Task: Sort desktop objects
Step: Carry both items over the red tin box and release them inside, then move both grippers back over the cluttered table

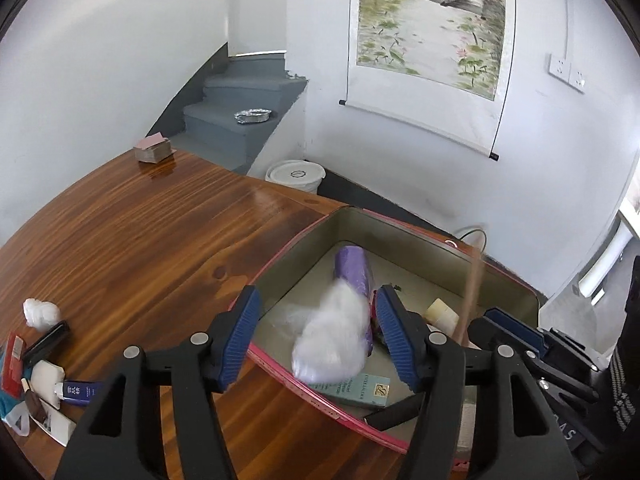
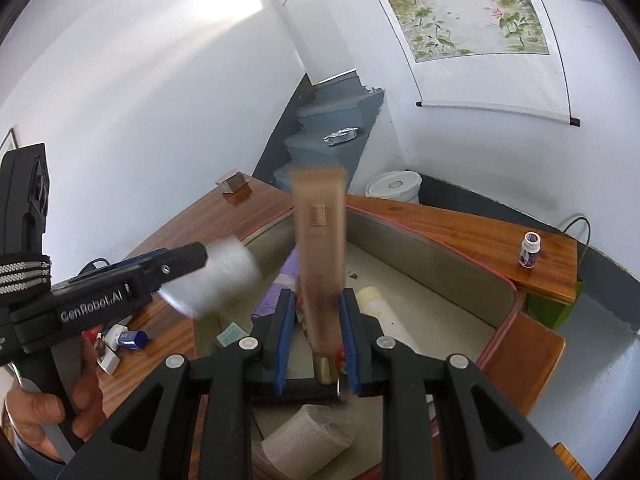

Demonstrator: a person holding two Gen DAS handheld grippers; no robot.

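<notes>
The left gripper [image 1: 316, 336] is spread wide above the near rim of a pink-edged tray [image 1: 280, 364]; a blurred white wad [image 1: 332, 344] sits between its blue pads, nearer the right one, and whether the pads touch it cannot be told. The right gripper [image 2: 316, 344] is closed on a tan tube [image 2: 320, 264], which stands nearly upright and blurred, its gold cap at the bottom between the pads.

Below them the tray rests on a glossy brown wooden table [image 1: 140, 240]. Inside lie a purple roll [image 1: 354, 268], a teal box [image 1: 356, 390], a cream cylinder [image 1: 440, 312] and, at the near end in the right view, a grey folded cloth [image 2: 304, 440].

On the table left of the tray lies a cluster of small things: a dark blue tube [image 1: 78, 392], a second white wad [image 1: 40, 312], a black flat case [image 1: 44, 340] and a red packet [image 1: 12, 364]. Further back, near the far edge, is a small block of cards [image 1: 154, 150]. In the right view a white bottle [image 2: 530, 249] with a purple label stands alone on the table beyond the tray.

Past the table, a white bucket [image 1: 296, 174] stands on the floor against the white wall. Grey stairs [image 1: 240, 112] climb behind it, with a foil dish [image 1: 252, 115] on one step. A scroll painting [image 1: 428, 40] of lotus and water hangs on the wall, with sockets [image 1: 566, 73] to its right.
</notes>
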